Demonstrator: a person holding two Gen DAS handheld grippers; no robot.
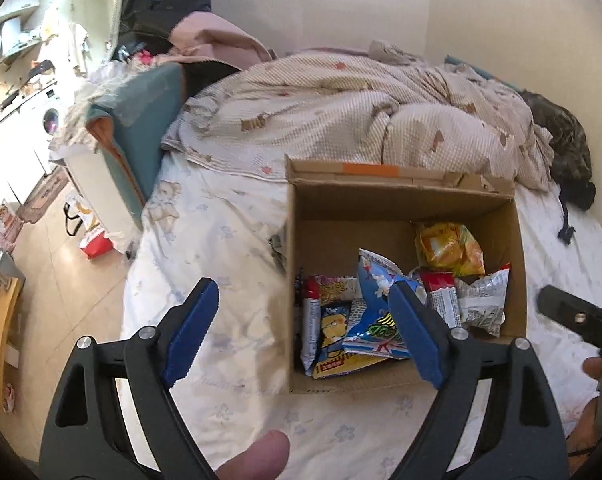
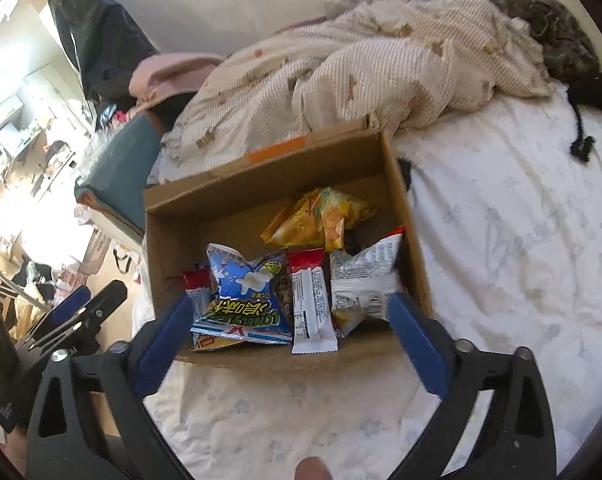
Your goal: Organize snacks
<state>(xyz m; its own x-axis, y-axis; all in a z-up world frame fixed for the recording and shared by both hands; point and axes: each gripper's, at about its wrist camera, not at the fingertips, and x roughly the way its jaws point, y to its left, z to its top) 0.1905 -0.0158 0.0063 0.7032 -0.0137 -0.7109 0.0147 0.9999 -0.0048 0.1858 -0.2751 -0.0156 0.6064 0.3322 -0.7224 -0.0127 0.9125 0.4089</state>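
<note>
Crinkly foil snack packets [image 2: 261, 292], blue, yellow, red and white, lie heaped in a plain corrugated cardboard box [image 2: 173, 240]. Both the left tongs [image 1: 305, 328] and right tongs [image 2: 293, 344] stand wide and empty above its near edge. The box sits on a bed [image 2: 501, 220] with a pale floral sheet, a rumpled waffle-weave quilt [image 2: 341, 72] behind.

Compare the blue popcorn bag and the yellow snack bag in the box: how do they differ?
The blue popcorn bag lies near the front of the cardboard box, overlapping other packets; the yellow snack bag sits toward the back wall. The blue one lies flatter; the yellow one looks puffed and crumpled. Neither is held by a gripper.
</note>
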